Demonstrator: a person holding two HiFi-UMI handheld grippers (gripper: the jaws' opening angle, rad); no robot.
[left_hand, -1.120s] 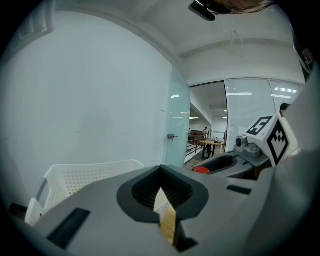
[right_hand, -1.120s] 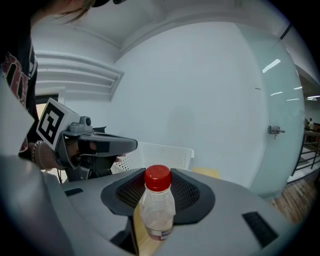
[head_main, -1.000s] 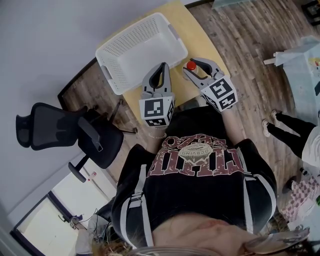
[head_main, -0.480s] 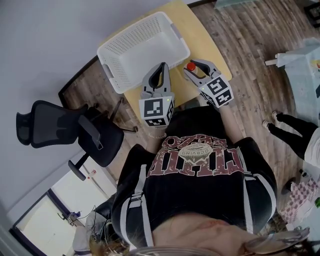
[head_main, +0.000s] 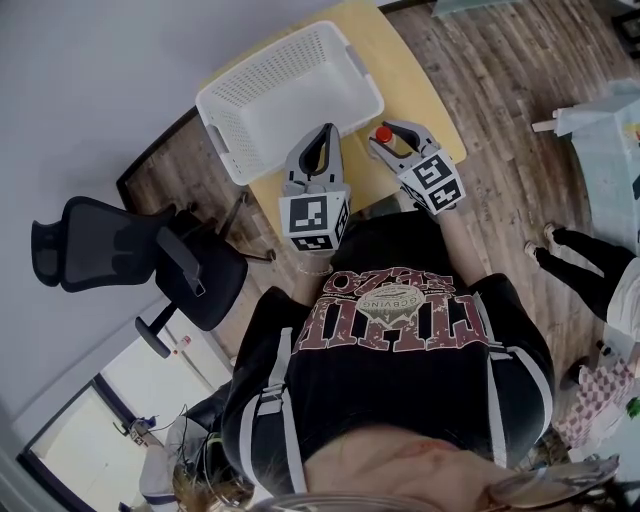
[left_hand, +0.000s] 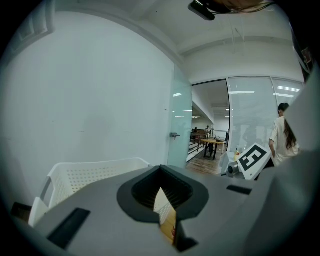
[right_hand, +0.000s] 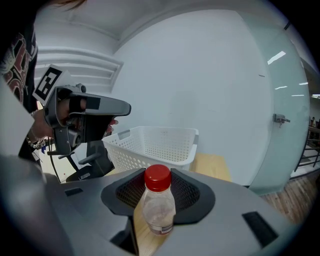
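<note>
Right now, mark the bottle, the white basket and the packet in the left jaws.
bottle (right_hand: 158, 212): right gripper view, clear body.
white basket (right_hand: 132, 156): right gripper view, perforated wall.
packet (left_hand: 167, 220): left gripper view, yellow face.

No word or number can be read for certain. The black shirt (head_main: 400, 330), centre of the head view, carries a large dark-red print with pale lettering, upside down and too warped to spell. The bottle (right_hand: 159, 207), lower centre of the right gripper view, has a small label near its base, its print too fine. The packet (left_hand: 166, 220), lower centre of the left gripper view, shows only a red speck. The marker cubes (head_main: 312, 222) bear black-and-white square codes, not letters.
</note>
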